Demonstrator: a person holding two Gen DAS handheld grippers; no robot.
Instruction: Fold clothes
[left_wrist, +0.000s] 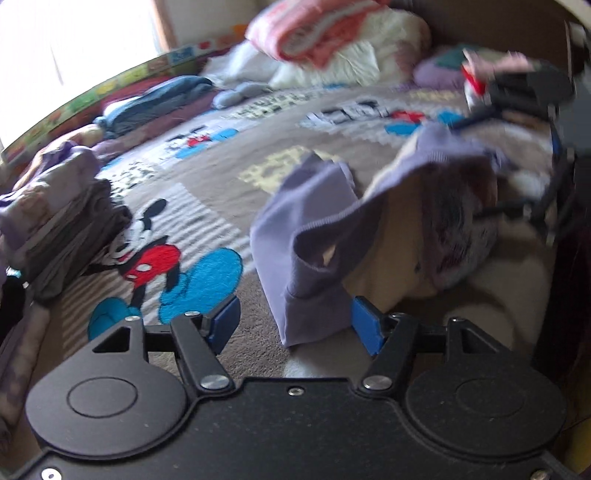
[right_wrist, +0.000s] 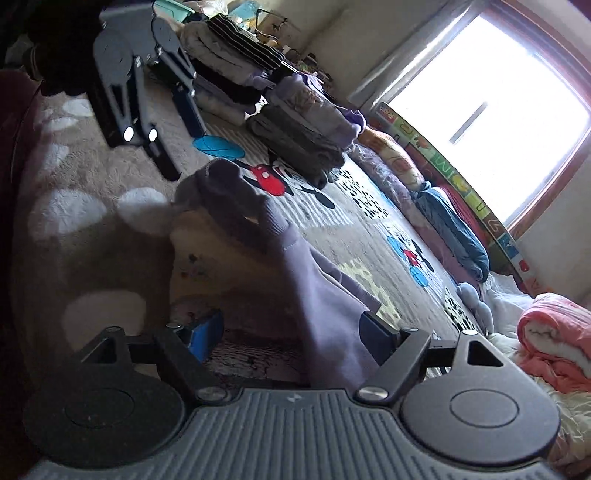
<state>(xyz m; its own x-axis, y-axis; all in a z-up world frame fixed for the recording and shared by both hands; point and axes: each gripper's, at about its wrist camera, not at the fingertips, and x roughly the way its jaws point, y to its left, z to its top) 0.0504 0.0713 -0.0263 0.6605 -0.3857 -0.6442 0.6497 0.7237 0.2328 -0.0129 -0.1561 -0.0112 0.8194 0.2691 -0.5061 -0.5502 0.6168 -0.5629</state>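
Note:
A lilac garment (left_wrist: 317, 236) hangs stretched in the air over a Mickey Mouse blanket (left_wrist: 207, 177). In the left wrist view my left gripper (left_wrist: 295, 328) has its blue fingers spread wide, and the garment's lower hem hangs between them, against the right finger (left_wrist: 364, 328). In the right wrist view my right gripper (right_wrist: 295, 332) is also spread wide, with the garment (right_wrist: 325, 306) draped against its right finger (right_wrist: 376, 332). The right gripper also shows at the far right of the left wrist view (left_wrist: 524, 110). The left gripper also shows at the top left of the right wrist view (right_wrist: 177, 122).
Stacks of folded clothes (left_wrist: 62, 221) lie at the blanket's left; they also show in the right wrist view (right_wrist: 303, 136). A folded blue garment (left_wrist: 162, 99) and a pink and white blanket (left_wrist: 325, 33) lie further back. A cream cloth (left_wrist: 406, 258) lies under the garment. A window (right_wrist: 491, 103) is bright.

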